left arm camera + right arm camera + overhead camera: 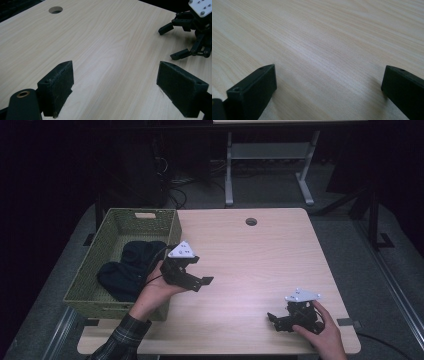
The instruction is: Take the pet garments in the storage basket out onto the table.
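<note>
I've got a light wood table under me, w/ a round hole near its far edge. A green woven basket sits on the table's left side, and a dark cloth lies bunched inside it. No task thing named. My left hand holds the left gripper just beside the basket's right wall, above the tabletop, jaws pointing right. In the left gripper view its jaws are spread wide w/ bare wood between them, and the right gripper shows at upper right. My right hand holds the right gripper near the table's front right corner, low over the wood, jaws pointing left. Its own view shows jaws wide apart, nothing between them.
</note>
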`<state>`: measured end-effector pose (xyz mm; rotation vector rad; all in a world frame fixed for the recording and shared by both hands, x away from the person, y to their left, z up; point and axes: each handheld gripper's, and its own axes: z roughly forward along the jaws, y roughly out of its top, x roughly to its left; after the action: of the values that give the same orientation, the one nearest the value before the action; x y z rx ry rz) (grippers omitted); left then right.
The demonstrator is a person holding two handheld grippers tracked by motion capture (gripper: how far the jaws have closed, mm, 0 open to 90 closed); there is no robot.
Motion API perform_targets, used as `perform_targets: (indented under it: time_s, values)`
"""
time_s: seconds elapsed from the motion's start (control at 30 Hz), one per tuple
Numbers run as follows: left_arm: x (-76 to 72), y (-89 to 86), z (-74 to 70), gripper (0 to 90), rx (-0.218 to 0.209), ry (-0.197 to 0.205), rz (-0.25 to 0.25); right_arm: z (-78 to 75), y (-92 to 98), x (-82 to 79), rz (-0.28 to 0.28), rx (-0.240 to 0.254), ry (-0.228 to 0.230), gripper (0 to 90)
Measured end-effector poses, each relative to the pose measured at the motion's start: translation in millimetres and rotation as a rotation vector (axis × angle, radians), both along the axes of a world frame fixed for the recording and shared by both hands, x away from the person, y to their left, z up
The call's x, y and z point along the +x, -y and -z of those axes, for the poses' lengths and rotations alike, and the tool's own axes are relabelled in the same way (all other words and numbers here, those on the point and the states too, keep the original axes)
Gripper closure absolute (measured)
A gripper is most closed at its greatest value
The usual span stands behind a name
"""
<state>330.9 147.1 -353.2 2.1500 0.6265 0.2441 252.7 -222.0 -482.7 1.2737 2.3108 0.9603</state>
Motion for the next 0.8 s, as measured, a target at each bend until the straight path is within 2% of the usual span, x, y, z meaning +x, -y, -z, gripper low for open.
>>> perform_targets:
  time_s: [0.17,0.5,0.8]
  values:
    - [1.0,-13.0,-3.3,13.7,-0.010,-0.003,-0.025,0.0,0.0,-0.2,-0.002,0.000,0.000,0.0]
    - [2.2,-35.9,-13.6,13.7,-0.015,0.019,-0.072,0.0,0.1,-0.1,-0.003,-0.001,0.002,0.0]
    - [3.9,-54.5,-15.4,13.7,-0.017,0.020,-0.118,0.0,0.2,0.0,-0.004,-0.002,0.003,0.0]
